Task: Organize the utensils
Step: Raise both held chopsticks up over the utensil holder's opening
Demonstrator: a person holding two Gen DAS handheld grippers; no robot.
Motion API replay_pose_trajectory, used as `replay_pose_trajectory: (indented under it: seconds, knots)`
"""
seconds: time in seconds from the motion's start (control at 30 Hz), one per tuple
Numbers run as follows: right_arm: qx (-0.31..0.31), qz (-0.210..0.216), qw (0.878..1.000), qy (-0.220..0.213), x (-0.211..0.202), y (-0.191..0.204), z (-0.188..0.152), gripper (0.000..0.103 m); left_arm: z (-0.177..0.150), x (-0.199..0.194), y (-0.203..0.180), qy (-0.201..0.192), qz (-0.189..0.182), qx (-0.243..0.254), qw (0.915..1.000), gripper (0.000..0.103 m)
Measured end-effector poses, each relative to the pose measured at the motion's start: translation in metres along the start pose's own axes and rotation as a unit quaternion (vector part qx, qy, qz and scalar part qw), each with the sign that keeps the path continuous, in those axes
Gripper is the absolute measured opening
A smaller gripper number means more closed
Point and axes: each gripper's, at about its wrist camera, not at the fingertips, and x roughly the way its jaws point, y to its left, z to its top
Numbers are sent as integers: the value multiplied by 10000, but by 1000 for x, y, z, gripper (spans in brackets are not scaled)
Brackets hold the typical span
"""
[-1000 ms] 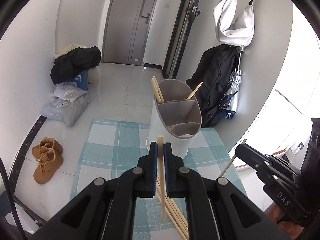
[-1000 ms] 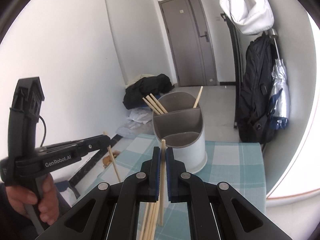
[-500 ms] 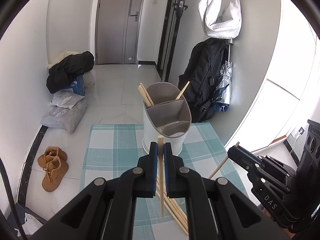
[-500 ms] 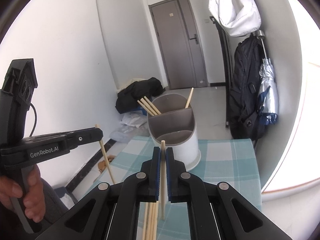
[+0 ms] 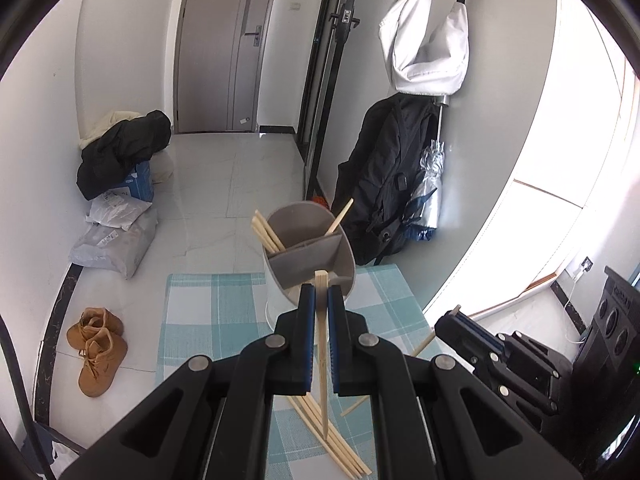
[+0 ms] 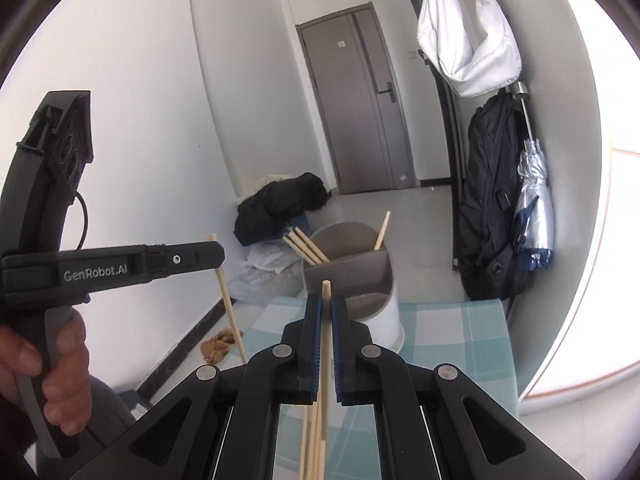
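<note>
We see the left gripper (image 5: 319, 300) clenched on a single wooden chopstick (image 5: 322, 352), which stands nearly upright between the blue pads (image 5: 307, 320), its top poking just above the fingertips and its lower tip hanging over the loose chopsticks (image 5: 332, 436) on the cloth. The right gripper (image 6: 327, 312) is likewise clamped on its own chopstick (image 6: 325, 344), held almost vertical with the blunt end just above the pads.

The utensil holder (image 5: 310, 256), grey inside and white outside, stands on the teal checked cloth (image 5: 208, 320) at 12 o'clock from both grippers. Dividers split it into compartments; the far compartment holds a few chopsticks leaning towards 10 o'clock and one more leaning towards 1 o'clock.

The left wrist view shows the right gripper from the side at 4 o'clock with its chopstick slanting through it, a pair of tan boots (image 5: 96, 350) on the floor at 8 o'clock, and the spread of loose chopsticks on the cloth. The right wrist view shows the left gripper at 9 o'clock, marked GenRobot.AI, with the person's hand (image 6: 48, 364) around its handle and its chopstick hanging below the fingers.
</note>
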Motion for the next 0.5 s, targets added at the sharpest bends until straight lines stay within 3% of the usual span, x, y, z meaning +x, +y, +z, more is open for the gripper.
replay_pose_trajectory:
  seconds: [0.5]
  knots:
    - [-132,143,9991,-380,10,-2,88,4,79,-4,9,-396,-235,-286,9985,2]
